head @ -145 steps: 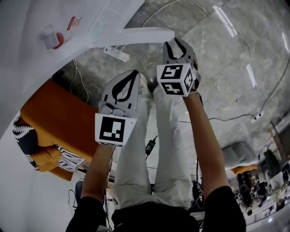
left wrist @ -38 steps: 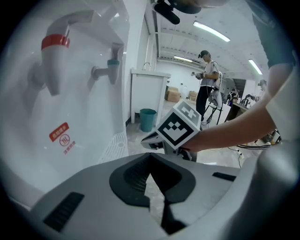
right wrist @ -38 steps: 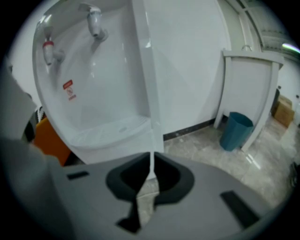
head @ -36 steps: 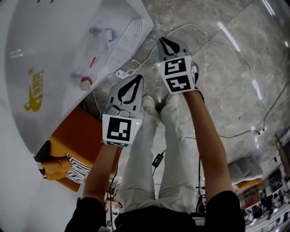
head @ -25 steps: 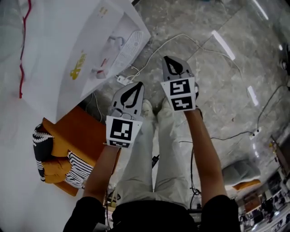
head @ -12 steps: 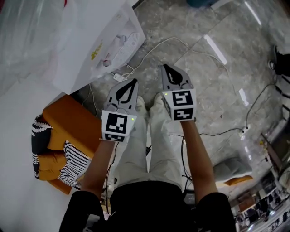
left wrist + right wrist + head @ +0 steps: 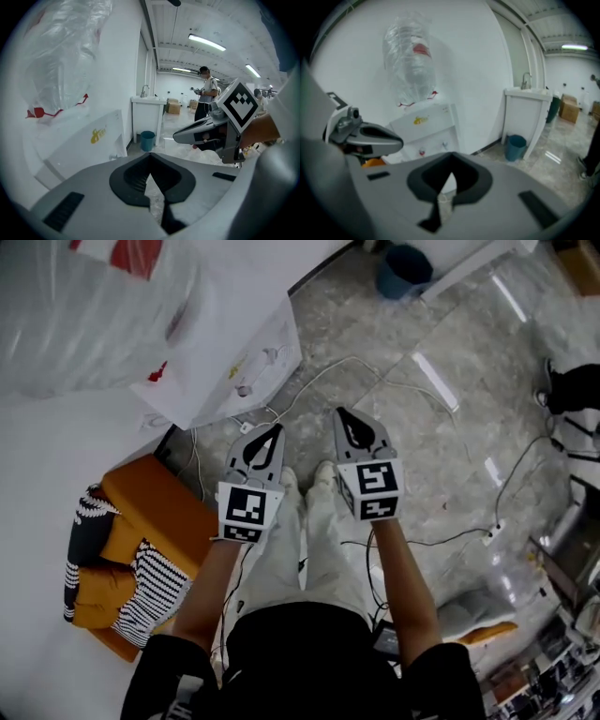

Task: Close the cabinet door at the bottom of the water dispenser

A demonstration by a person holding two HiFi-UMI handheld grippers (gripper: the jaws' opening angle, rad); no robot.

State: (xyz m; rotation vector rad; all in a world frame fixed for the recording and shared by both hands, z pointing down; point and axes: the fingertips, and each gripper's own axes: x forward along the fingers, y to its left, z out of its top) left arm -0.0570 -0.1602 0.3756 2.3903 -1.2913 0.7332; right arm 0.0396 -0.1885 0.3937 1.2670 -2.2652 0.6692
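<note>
Down at arm's length, the left gripper (image 7: pixel 269 430) and the right gripper (image 7: pixel 345 414) hang side by side over the person's own shoes. Both are clenched on nothing, and each gripper view shows the tips meeting. Ahead and to the left stands the water dispenser (image 7: pixel 246 367), white and backed against the wall, with a clear bottle (image 7: pixel 89 310) upended on top. Its cabinet door is at the foot of that front face. From overhead it's too foreshortened to tell whether it's open or closed, and in both gripper views the gripper's own body covers it. On the marble floor (image 7: pixel 450 456) in front of the dispenser trails a white cable (image 7: pixel 319 368). Just left of the dispenser sits an orange seat (image 7: pixel 141 512) with a striped cushion (image 7: pixel 155 582). Further along the wall, there's a blue bin (image 7: pixel 403 268). The gripper views show upright a white sink unit (image 7: pixel 527 117) beside that bin. The left one also shows a person (image 7: pixel 206 93) standing far down the room.
</note>
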